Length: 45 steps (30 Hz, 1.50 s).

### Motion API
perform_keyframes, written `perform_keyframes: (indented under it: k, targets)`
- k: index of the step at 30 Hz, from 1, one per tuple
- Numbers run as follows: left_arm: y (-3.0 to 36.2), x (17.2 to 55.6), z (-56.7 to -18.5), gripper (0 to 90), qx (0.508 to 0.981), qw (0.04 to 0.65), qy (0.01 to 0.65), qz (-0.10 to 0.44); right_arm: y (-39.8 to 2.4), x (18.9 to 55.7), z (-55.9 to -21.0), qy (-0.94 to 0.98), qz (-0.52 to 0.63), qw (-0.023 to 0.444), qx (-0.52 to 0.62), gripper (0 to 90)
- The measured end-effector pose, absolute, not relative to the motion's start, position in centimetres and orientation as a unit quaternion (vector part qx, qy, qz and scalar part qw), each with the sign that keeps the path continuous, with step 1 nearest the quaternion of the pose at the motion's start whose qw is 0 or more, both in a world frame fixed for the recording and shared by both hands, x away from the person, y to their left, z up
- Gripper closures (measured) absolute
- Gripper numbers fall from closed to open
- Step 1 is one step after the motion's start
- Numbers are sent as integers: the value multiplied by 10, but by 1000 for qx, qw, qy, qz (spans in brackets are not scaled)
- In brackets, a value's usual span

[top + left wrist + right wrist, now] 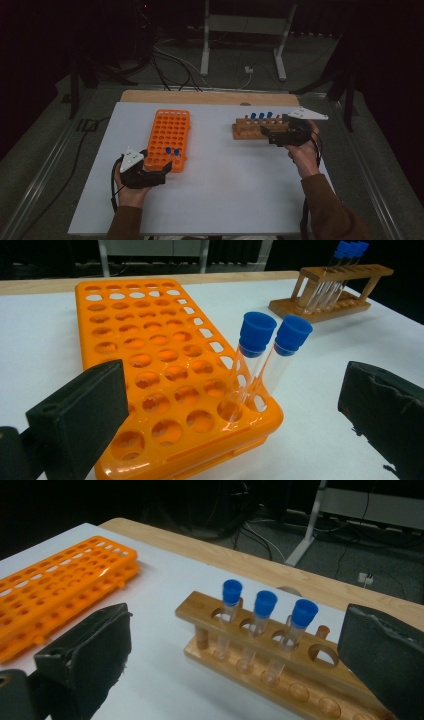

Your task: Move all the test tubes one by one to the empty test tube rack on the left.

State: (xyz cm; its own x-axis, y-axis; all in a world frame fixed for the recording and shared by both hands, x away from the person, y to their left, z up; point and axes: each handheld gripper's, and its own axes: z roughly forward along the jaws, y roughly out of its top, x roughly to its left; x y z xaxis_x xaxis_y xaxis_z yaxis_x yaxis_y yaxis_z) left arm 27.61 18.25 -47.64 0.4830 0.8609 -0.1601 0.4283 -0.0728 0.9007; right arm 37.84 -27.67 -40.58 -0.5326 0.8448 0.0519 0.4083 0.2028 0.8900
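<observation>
The left hand-held gripper (167,167) stands released at the orange tube rack's (169,137) 5 o'clock corner, where two blue-capped test tubes (262,365) sit; the right hand-held gripper (267,134), jaws spread and empty, faces three capped tubes (260,627) in the wooden rack (280,672). Recommended: centre the jaws on one tube, clamp below its cap, lift vertically. White desk (240,185), wooden edge at 12 o'clock; dark room, floor cables beyond.

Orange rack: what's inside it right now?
The orange rack holds two blue-capped tubes, side by side in holes at its near right corner and leaning slightly. The other holes look empty. The tubes look clear; their bottoms are hidden inside the rack.
</observation>
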Motion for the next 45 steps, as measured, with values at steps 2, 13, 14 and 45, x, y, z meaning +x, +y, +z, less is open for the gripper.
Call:
perform_keyframes:
  k: [2, 13, 14, 45]
  targets:
    - [183, 276, -476, 6, 698, 504, 461, 215, -278, 385, -409, 736, 469, 231, 430, 39]
    - [178, 278, -479, 7, 701, 503, 462, 206, -288, 418, -433, 738, 440, 214, 465, 238]
    - [178, 278, -479, 7, 702, 503, 461, 205, -289, 420, -435, 738, 435, 215, 468, 273]
    - [174, 280, -481, 7, 706, 502, 458, 200, -274, 438, -463, 717, 422, 250, 495, 764]
